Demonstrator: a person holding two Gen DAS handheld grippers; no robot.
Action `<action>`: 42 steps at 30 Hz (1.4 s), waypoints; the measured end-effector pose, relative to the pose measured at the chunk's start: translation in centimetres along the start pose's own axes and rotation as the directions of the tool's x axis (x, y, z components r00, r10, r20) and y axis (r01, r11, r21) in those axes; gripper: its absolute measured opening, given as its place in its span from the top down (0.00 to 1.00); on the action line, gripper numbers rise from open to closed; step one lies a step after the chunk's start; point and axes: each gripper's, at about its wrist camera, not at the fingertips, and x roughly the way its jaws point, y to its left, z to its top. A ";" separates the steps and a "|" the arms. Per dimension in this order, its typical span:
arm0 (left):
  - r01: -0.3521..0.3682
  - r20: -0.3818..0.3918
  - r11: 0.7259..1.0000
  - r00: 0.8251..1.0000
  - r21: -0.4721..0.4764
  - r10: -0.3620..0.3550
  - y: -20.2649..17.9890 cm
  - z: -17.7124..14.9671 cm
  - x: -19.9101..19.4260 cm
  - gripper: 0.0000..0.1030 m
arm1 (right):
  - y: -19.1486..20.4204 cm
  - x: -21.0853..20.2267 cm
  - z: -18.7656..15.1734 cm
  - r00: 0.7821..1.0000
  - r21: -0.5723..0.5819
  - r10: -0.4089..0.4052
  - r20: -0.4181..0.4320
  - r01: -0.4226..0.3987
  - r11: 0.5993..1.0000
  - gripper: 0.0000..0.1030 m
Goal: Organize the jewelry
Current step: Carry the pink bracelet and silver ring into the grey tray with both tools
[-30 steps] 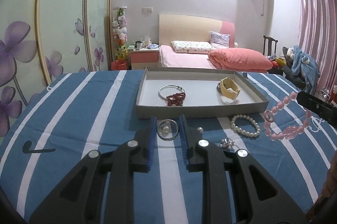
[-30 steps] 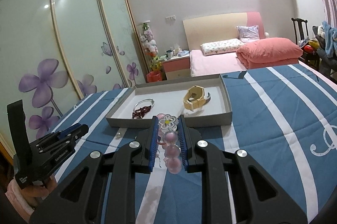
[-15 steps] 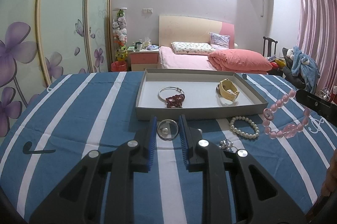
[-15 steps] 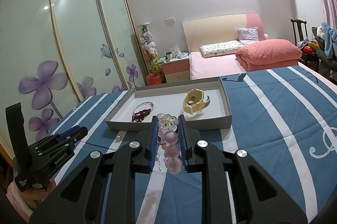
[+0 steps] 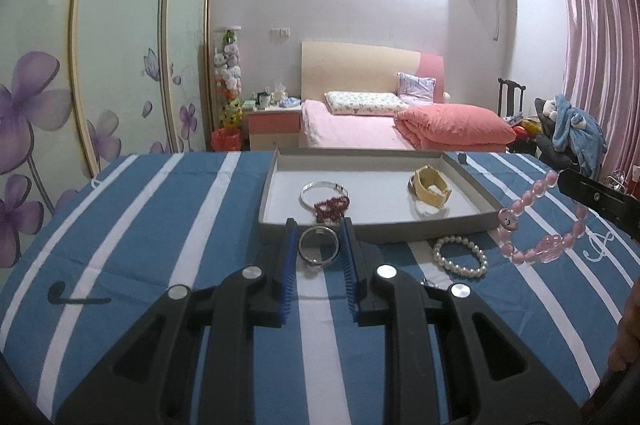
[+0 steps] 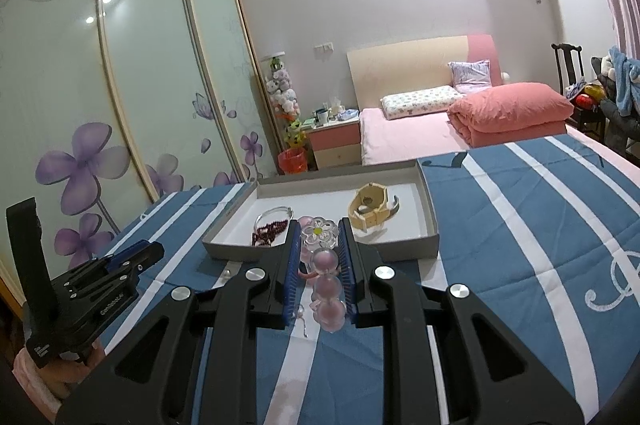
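**Two pieces lifted, three already boxed as jewelry sort reaches midpoint**

On a blue-and-white striped bedspread (image 5: pixel 152 225), a shallow grey tray (image 5: pixel 360 225) serves as the collecting point for scattered jewelry. Three items lie inside it: a thin silver bangle (image 5: pixel 320 191), a dark red beaded bracelet (image 5: pixel 331 207) resting against the bangle, and a cream-coloured wristwatch (image 5: pixel 430 189) toward the tray's right side.

The left gripper (image 5: pixel 319 249) is clenched on a small silver ring (image 5: pixel 319 249), held upright between its blue pads just short of the tray's near wall. The right gripper (image 6: pixel 319 257) is clamped on a pink bead bracelet (image 6: pixel 326 289) with a clear flower charm (image 6: pixel 319 231); in the left wrist view its loop hangs in the air to the right of the tray, clear of the cloth.

Still on the bedspread are a white pearl bracelet (image 5: pixel 460 257), lying just in front of the tray, and a small silvery piece (image 5: pixel 426 283) beside the left gripper, too small to identify. By that count the job looks roughly half done: two pieces await release into the tray, and at least two more remain to be picked up.
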 end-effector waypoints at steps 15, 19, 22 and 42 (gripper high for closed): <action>-0.006 0.066 0.999 0.998 0.037 0.004 -0.8 1.9 -0.2 0.79 | 0.3 0.0 1.8 0.997 -0.015 0.002 0.076 -0.001 1.000 0.81; -0.009 0.085 0.999 0.996 0.039 0.006 -0.8 2.7 0.0 0.79 | 0.3 0.3 2.4 0.996 -0.017 0.004 0.092 -0.003 1.000 0.81; -0.012 0.104 0.999 0.995 0.038 0.008 -0.7 3.5 0.3 0.79 | 0.5 0.7 3.1 0.994 -0.027 0.003 0.108 0.000 1.000 0.81; 0.023 0.128 0.999 0.991 0.025 -0.026 -1.6 8.7 8.2 0.79 | -0.1 8.2 6.5 0.993 -0.031 -0.021 0.113 0.025 0.999 0.80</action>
